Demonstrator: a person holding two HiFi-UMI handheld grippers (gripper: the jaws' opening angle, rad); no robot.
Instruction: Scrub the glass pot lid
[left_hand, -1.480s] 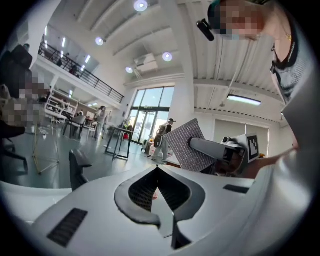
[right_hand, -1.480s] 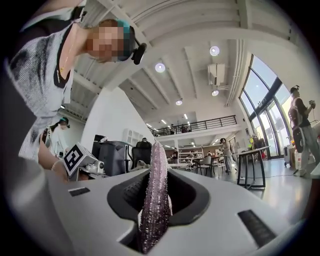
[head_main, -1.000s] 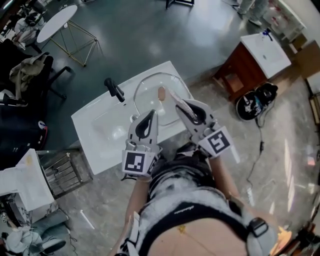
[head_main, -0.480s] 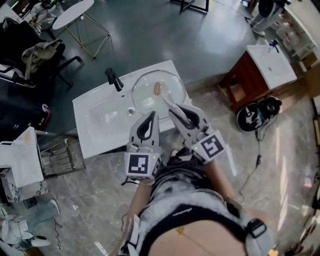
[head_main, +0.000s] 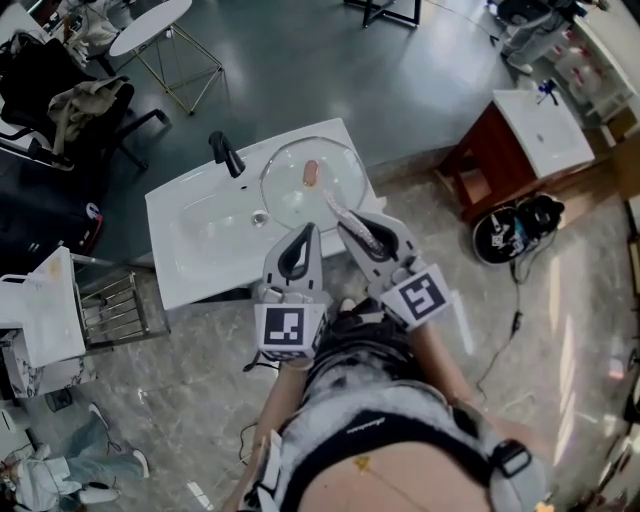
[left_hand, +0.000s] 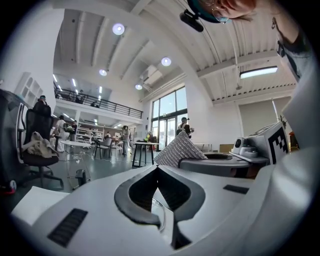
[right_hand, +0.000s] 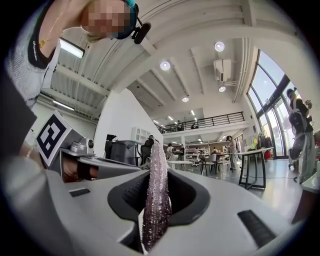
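My left tongs (head_main: 307, 230) are squeezed tight together, and I see nothing pinched in them. My right tongs (head_main: 347, 215) are closed on a thin, sparkly silver scrubbing cloth (right_hand: 156, 200), which sticks out past their tips. The round clear glass pot lid (head_main: 290, 200) with its little tan knob (head_main: 311, 174) lies flat just ahead of both tongs, on the white counter (head_main: 190, 275) (at the end to the right of the sink bowl (head_main: 215, 235)). The cloth's tip is over the lid's near edge; I cannot tell if it touches.
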